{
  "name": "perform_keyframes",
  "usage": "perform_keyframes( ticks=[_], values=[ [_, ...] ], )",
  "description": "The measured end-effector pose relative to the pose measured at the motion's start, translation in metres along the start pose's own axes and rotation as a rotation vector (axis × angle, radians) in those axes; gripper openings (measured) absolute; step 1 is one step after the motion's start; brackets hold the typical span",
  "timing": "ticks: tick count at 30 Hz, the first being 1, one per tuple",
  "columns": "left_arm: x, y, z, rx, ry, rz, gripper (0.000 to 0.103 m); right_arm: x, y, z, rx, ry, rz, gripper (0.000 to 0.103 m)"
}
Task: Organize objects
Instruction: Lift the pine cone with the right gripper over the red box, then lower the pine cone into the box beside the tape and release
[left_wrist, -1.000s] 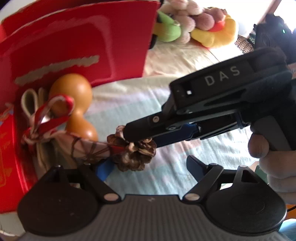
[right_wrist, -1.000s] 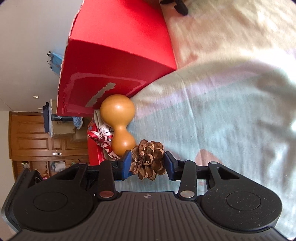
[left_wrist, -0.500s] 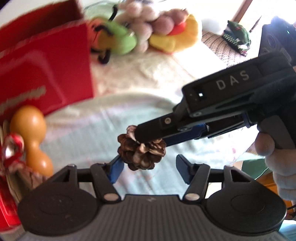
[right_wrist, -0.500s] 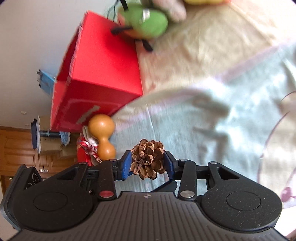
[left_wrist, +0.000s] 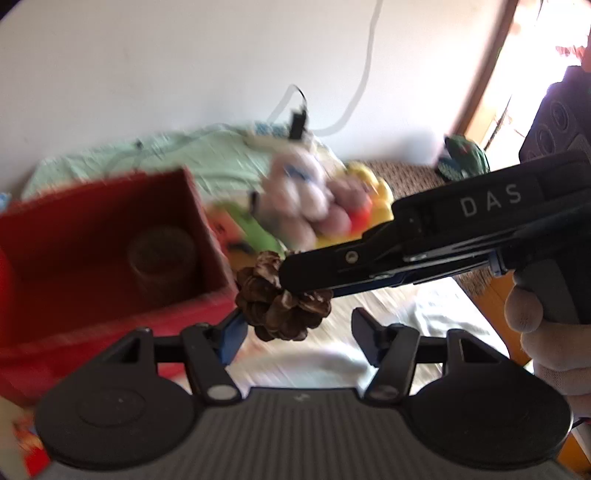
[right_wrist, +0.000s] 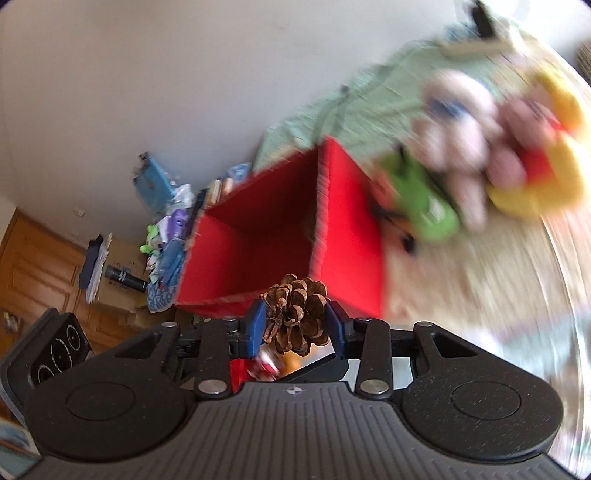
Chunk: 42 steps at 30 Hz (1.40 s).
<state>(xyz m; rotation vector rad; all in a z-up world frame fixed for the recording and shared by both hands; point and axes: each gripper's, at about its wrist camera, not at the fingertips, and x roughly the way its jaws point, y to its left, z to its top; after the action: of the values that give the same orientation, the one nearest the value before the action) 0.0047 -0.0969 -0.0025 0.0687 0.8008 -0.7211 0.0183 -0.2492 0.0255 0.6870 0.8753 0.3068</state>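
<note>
A brown pine cone (right_wrist: 295, 314) sits clamped between the blue pads of my right gripper (right_wrist: 295, 328), held in the air just before the near rim of an open red box (right_wrist: 277, 240). In the left wrist view the right gripper (left_wrist: 295, 280) reaches in from the right with the pine cone (left_wrist: 277, 306) at its tip. My left gripper (left_wrist: 299, 334) stands open right under the cone, its fingers apart on either side. The red box (left_wrist: 110, 258) lies to the left, with a round brownish object (left_wrist: 159, 258) blurred inside.
Plush toys (right_wrist: 480, 177) in green, pink and yellow lie on the bed beside the box. A hand (left_wrist: 535, 332) grips the right tool's handle. A pale green cloth (left_wrist: 166, 155) and cables lie by the wall. Clutter and wooden cabinets (right_wrist: 44, 273) stand beyond the box.
Both grippers have risen and tilted up. The pine cone, still in the right gripper, went from bed level beside the gourd up to the box's rim; the box's inside now shows.
</note>
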Motion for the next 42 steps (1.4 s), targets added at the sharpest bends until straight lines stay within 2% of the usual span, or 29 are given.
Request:
perform_keyframes(
  ticks=[5,11,15,21,27,30,31,32,37,42],
  values=[
    [-0.002,0.046,0.017,-0.066,-0.048,0.012,0.063,0.034,0.042,0.037,-0.172,0.054,-0.053,0.039],
    [0.025,0.096,0.017,-0.161,0.011,-0.012,0.063,0.105,0.068,0.063,-0.365,0.238,-0.189,0.039],
    [0.045,0.118,0.012,-0.199,0.094,-0.068,0.063,0.144,0.066,0.073,-0.402,0.378,-0.252,0.039],
    [0.072,0.137,0.015,-0.229,0.185,-0.147,0.063,0.175,0.071,0.084,-0.432,0.571,-0.352,0.04],
    [0.077,0.149,0.021,-0.185,0.213,-0.175,0.062,0.206,0.065,0.076,-0.467,0.718,-0.492,0.034],
    [0.081,0.155,0.021,-0.178,0.229,-0.174,0.063,0.219,0.061,0.07,-0.476,0.744,-0.541,0.034],
    [0.083,0.159,0.021,-0.18,0.238,-0.179,0.063,0.222,0.06,0.068,-0.478,0.748,-0.55,0.029],
    [0.084,0.162,0.02,-0.184,0.243,-0.182,0.063,0.224,0.06,0.066,-0.485,0.749,-0.552,0.029],
    [0.078,0.175,0.016,-0.192,0.244,-0.183,0.063,0.23,0.062,0.059,-0.495,0.756,-0.548,0.03],
    [0.061,0.185,0.011,-0.183,0.226,-0.146,0.064,0.227,0.063,0.055,-0.448,0.744,-0.493,0.03]
  ],
)
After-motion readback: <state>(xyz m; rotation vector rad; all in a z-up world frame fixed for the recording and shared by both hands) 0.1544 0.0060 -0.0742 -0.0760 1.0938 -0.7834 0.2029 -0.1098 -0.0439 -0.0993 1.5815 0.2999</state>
